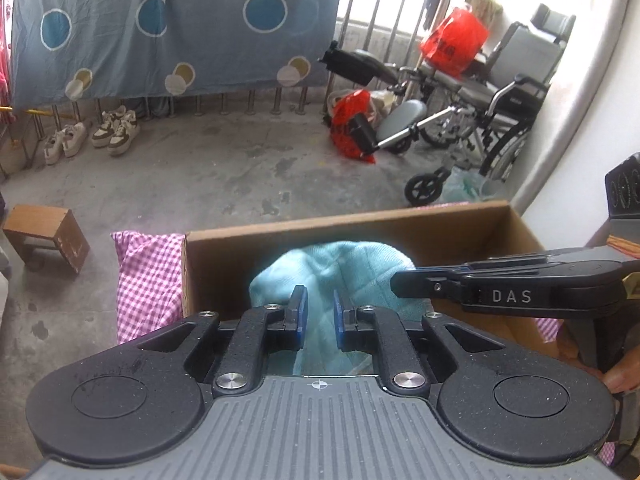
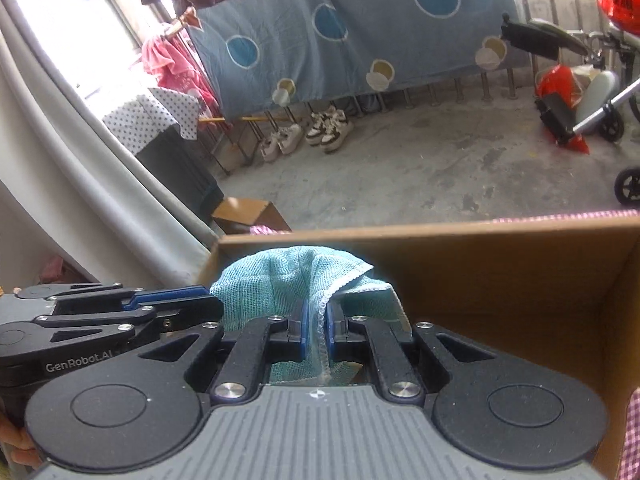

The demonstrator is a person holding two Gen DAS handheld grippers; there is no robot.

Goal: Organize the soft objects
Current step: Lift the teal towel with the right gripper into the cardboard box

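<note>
A teal woven cloth (image 1: 340,268) hangs bunched over an open cardboard box (image 1: 348,220), held up between both grippers. My left gripper (image 1: 320,314) has its blue pads a narrow gap apart, and the cloth fills that gap. In the right wrist view the left gripper (image 2: 218,306) comes in from the left, its tip against the cloth's left side. My right gripper (image 2: 316,322) is shut on the white-stitched hem of the cloth (image 2: 280,276), above the box (image 2: 500,280). From the left wrist view the right gripper (image 1: 396,280) reaches in from the right, jaws together.
A pink checked cloth (image 1: 148,280) lies under and beside the box. On the concrete floor are a small wooden stool (image 1: 44,236), pairs of shoes (image 1: 92,132) and a wheelchair (image 1: 492,112) with red bags. A blue sheet (image 1: 172,28) hangs on the railing.
</note>
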